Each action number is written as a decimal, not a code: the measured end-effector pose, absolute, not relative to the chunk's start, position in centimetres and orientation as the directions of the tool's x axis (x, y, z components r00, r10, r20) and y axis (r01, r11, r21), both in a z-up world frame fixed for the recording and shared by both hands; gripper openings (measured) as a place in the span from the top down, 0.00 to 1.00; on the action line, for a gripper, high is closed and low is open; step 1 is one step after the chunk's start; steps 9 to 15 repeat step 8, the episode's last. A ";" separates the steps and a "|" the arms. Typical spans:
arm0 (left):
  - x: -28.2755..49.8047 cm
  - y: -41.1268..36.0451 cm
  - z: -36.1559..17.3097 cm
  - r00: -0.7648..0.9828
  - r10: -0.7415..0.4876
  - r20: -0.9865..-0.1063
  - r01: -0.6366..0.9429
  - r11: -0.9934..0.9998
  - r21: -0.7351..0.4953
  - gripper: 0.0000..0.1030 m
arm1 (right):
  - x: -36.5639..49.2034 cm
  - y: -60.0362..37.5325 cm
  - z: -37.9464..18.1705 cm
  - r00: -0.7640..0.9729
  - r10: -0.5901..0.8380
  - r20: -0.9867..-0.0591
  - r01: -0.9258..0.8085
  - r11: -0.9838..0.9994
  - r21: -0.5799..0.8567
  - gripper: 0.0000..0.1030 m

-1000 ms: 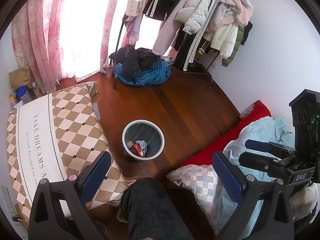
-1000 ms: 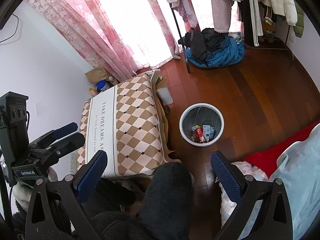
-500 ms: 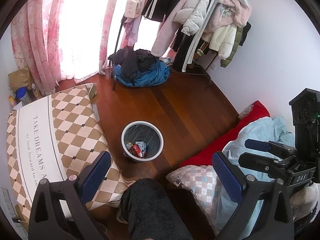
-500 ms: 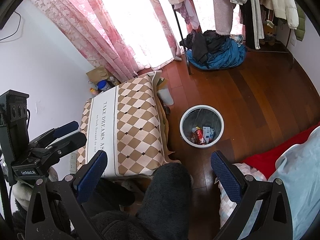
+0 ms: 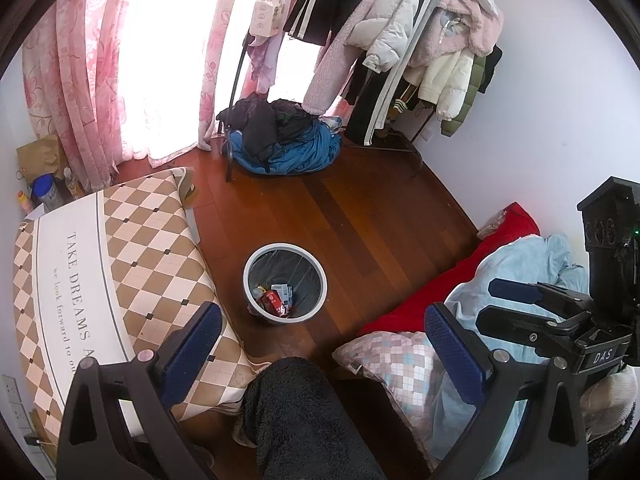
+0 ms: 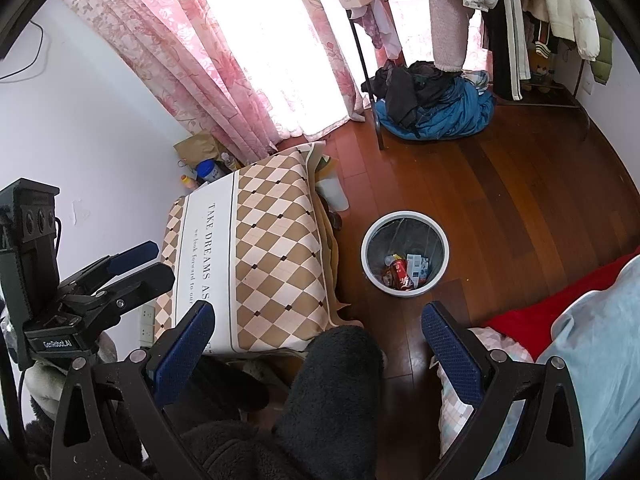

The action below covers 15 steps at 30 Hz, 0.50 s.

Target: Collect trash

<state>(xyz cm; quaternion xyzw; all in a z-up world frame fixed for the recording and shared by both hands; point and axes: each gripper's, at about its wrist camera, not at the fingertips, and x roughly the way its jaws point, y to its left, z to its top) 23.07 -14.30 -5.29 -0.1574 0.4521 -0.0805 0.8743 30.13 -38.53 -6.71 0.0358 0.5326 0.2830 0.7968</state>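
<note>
While both grippers' blue-padded fingers (image 5: pixel 194 336) (image 6: pixel 450 344) gape wide w/ nothing held, round white-rimmed trash bin (image 5: pixel 285 284) (image 6: pixel 404 253) sits on wood floor (image 5: pixel 360 216).

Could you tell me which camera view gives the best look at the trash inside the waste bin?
The right wrist view: the waste bin opens toward it, showing its trash clearly. The left wrist view shows the same bin smaller, contents more foreshortened.
</note>
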 end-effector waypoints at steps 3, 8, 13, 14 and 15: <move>23.0 -14.2 -5.3 0.578 -0.287 -0.764 -0.001 0.936 -0.353 0.00 | 30.2 -38.6 -6.7 0.273 0.488 -0.829 -0.413 0.838 0.357 0.00; 23.0 -14.1 -5.2 0.578 -0.295 -0.761 0.002 0.933 -0.360 0.00 | 30.1 -38.5 -6.6 0.272 0.487 -0.830 -0.415 0.837 0.356 0.00; 23.0 -14.1 -5.2 0.578 -0.295 -0.761 0.002 0.933 -0.360 0.00 | 30.1 -38.5 -6.6 0.272 0.487 -0.830 -0.415 0.837 0.356 0.00; 23.0 -14.1 -5.2 0.578 -0.295 -0.761 0.002 0.933 -0.360 0.00 | 30.1 -38.5 -6.6 0.272 0.487 -0.830 -0.415 0.837 0.356 0.00; 23.0 -14.1 -5.2 0.578 -0.295 -0.761 0.002 0.933 -0.360 0.00 | 30.1 -38.5 -6.6 0.272 0.487 -0.830 -0.415 0.837 0.356 0.00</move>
